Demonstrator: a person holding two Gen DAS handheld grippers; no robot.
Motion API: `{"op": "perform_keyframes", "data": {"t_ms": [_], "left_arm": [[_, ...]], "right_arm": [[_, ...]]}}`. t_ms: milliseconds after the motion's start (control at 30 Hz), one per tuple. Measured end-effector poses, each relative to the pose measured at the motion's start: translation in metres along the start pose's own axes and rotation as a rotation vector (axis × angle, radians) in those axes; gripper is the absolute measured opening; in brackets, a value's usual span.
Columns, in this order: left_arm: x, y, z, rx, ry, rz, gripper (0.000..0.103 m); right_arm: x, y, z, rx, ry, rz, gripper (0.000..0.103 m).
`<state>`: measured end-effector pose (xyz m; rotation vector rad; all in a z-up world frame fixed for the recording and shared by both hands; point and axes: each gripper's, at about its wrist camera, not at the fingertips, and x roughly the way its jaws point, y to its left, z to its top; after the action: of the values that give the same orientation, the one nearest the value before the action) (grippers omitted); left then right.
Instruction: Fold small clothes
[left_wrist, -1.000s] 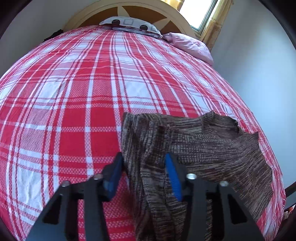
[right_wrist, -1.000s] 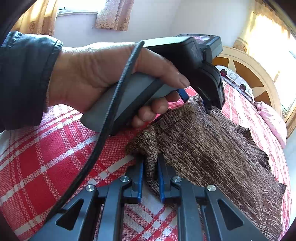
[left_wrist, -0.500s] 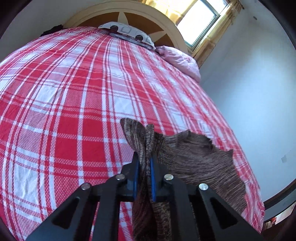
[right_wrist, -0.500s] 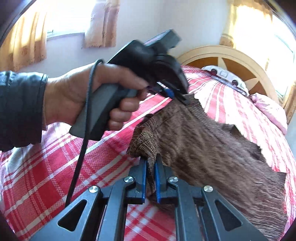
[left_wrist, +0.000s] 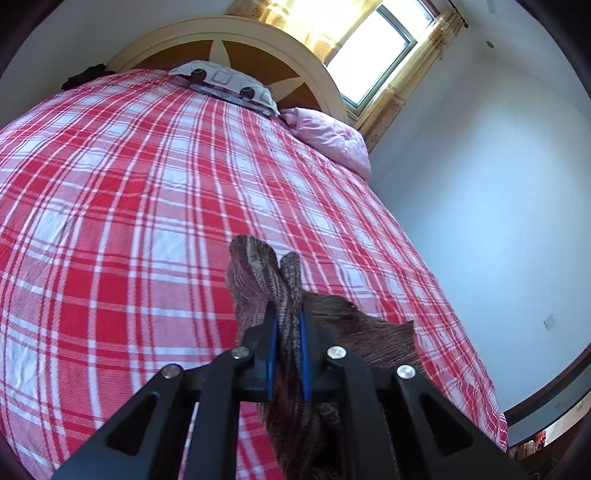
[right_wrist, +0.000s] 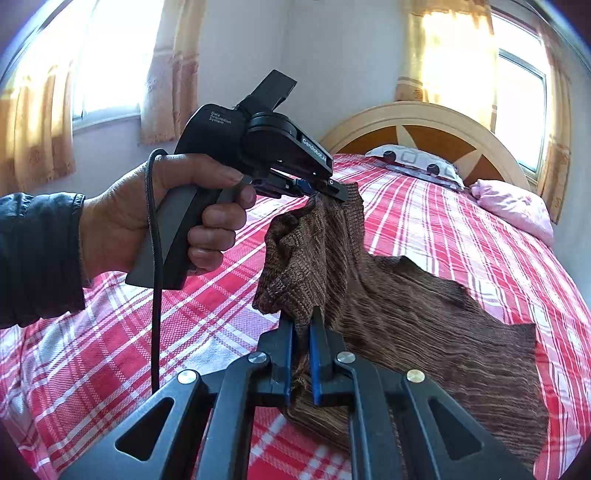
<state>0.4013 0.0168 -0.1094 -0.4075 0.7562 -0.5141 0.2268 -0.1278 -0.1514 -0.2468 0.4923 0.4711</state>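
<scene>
A brown knitted top (right_wrist: 406, 317) lies partly on the red plaid bed (right_wrist: 461, 236), its near edge lifted. My right gripper (right_wrist: 300, 325) is shut on a bunched fold of that edge at the bottom of the right wrist view. My left gripper (right_wrist: 325, 190), held by a person's hand (right_wrist: 177, 218), is shut on another corner higher up, so the cloth hangs between the two. In the left wrist view the left gripper (left_wrist: 286, 314) pinches the brown top (left_wrist: 266, 280), whose fabric sticks up past the blue pads (left_wrist: 271, 332).
Pillows (left_wrist: 229, 83) and a pink cover (left_wrist: 328, 136) lie by the rounded headboard (left_wrist: 258, 40). Curtained windows (right_wrist: 107, 55) sit behind the bed. A blue wall (left_wrist: 498, 206) runs along the bed's right side. A cable (right_wrist: 157, 295) hangs from the left tool.
The left jaws closed on the top's edge, and both grippers rose, lifting the near edge off the bed. The left tool turned and moved up and away in the right wrist view.
</scene>
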Motion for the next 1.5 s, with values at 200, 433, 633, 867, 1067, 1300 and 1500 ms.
{"op": "perform_keyframes", "data": {"t_ms": [200,433,633,867,1067,1300,1500], "left_arm": [[0.014,-0.039,0.002,0.048,-0.006,-0.002,0.011],[0.031,-0.070,0.002,0.067,0.007,0.017,0.011],[0.049,-0.107,-0.003,0.116,0.030,0.006,0.011],[0.078,-0.145,-0.012,0.163,0.070,-0.008,0.011],[0.113,-0.169,-0.027,0.196,0.123,-0.023,0.011],[0.157,-0.191,-0.051,0.231,0.192,-0.028,0.011],[0.183,-0.210,-0.070,0.289,0.236,0.022,0.012]], "right_arm": [[-0.026,-0.026,-0.005,0.068,-0.045,-0.014,0.007],[-0.044,-0.067,-0.015,0.164,-0.067,-0.027,0.007],[-0.061,-0.091,-0.032,0.210,-0.076,-0.035,0.006],[-0.077,-0.118,-0.054,0.268,-0.067,-0.051,0.004],[-0.083,-0.142,-0.077,0.342,-0.032,-0.068,0.004],[-0.083,-0.170,-0.107,0.416,0.034,-0.099,0.004],[-0.083,-0.189,-0.124,0.501,0.080,-0.082,0.004]]}}
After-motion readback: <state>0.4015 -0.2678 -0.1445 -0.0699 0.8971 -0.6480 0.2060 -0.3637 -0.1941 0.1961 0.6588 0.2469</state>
